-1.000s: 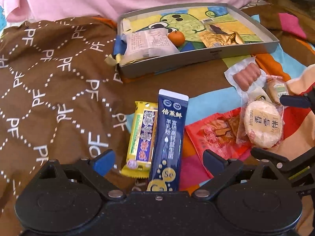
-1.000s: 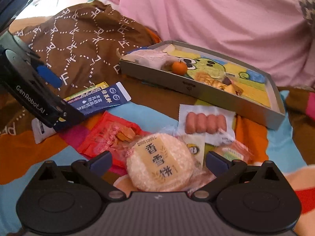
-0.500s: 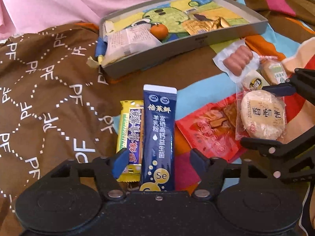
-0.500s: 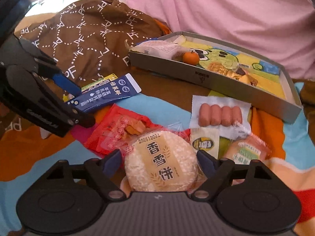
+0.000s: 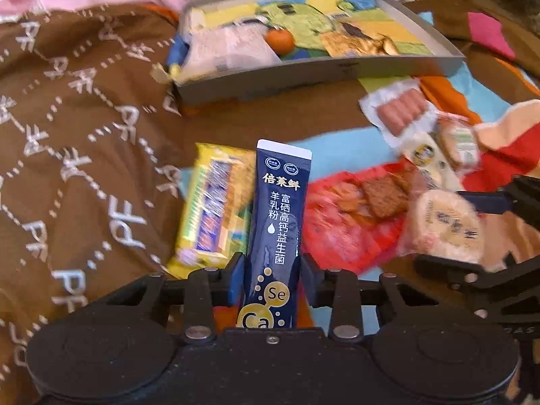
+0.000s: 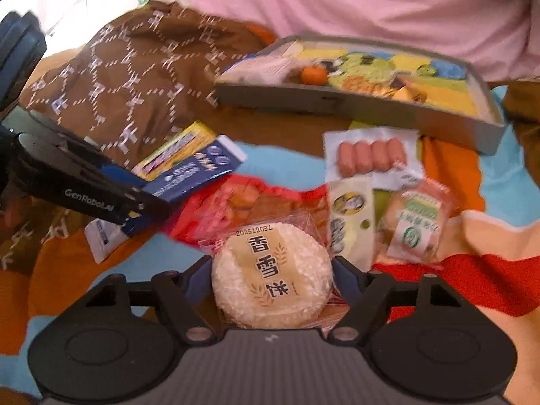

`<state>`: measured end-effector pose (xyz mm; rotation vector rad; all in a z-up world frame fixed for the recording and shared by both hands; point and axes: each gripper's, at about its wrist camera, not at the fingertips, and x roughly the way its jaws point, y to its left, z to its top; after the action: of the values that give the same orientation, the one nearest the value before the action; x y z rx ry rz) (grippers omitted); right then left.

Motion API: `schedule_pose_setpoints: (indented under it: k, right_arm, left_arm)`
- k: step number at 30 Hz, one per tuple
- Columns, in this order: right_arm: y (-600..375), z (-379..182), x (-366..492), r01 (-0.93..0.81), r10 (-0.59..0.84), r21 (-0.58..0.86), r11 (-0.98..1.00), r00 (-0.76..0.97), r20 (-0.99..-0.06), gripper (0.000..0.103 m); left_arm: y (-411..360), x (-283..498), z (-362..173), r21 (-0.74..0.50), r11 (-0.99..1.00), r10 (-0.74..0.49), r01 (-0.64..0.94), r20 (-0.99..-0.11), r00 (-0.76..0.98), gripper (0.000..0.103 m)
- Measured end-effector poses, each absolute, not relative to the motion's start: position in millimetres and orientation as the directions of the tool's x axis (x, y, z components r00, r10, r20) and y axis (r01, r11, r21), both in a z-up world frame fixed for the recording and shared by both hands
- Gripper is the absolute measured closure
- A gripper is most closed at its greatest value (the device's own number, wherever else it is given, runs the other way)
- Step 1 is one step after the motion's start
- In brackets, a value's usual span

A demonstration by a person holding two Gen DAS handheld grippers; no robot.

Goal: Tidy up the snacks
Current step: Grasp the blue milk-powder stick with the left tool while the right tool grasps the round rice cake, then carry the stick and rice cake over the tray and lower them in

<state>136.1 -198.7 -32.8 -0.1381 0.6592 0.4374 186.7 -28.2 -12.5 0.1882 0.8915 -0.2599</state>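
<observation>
1. Now clamped: left gripper (image 5: 272, 276), jaws drawn in tight against both edges of the navy powder sachet (image 5: 278, 222), lengthwise between the fingers, beside the yellow bar (image 5: 216, 209).
2. Right gripper (image 6: 271, 278): jaws narrowed onto the round rice cracker (image 6: 271, 273), touching both sides of its wrapper.
3. Ahead on the bedding: red packet (image 6: 249, 202), sausage pack (image 6: 371, 152), grey tray (image 6: 354, 104) with an orange (image 6: 314, 75) inside.

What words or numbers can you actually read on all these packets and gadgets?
"倍莱鲜", "羊乳粉", "富硒高钙益生菌", "Se", "Ca": navy stick sachet.
"香雪饼", "20251209L": round rice cake.
"GenRobot.AI": left gripper.
"PF", repeated: brown cloth.
Yellow bar, green-label packet: too blurred.
</observation>
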Motion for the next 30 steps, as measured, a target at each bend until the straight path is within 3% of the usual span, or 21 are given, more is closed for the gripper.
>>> schedule_pose_setpoints:
  k: [14, 16, 19, 30]
  right_arm:
    - [-188.9, -48.4, 138.0, -0.467, 0.366, 0.006, 0.884, 0.685, -0.630, 0.016]
    - [-186.2, -48.9, 135.4, -0.467, 0.355, -0.017, 0.884, 0.695, -0.625, 0.016]
    - [-187.7, -47.3, 132.9, -0.466, 0.369, 0.005, 0.885, 0.695, -0.617, 0.028]
    - [-191.0, -33.8, 106.7, -0.374, 0.306, 0.007, 0.928, 0.750, -0.586, 0.028]
  left_arm:
    - [-28.4, 201.5, -27.2, -0.032, 0.954, -0.195, 0.297, -0.820, 0.539, 0.054]
    - [-26.9, 200.4, -27.1, -0.037, 0.954, -0.199, 0.296, -0.819, 0.538, 0.055]
    - [-26.1, 197.3, -26.2, -0.041, 0.956, -0.199, 0.289, -0.815, 0.544, 0.062]
    - [-39.7, 173.8, -23.2, -0.066, 0.969, -0.191, 0.237, -0.807, 0.558, 0.069]
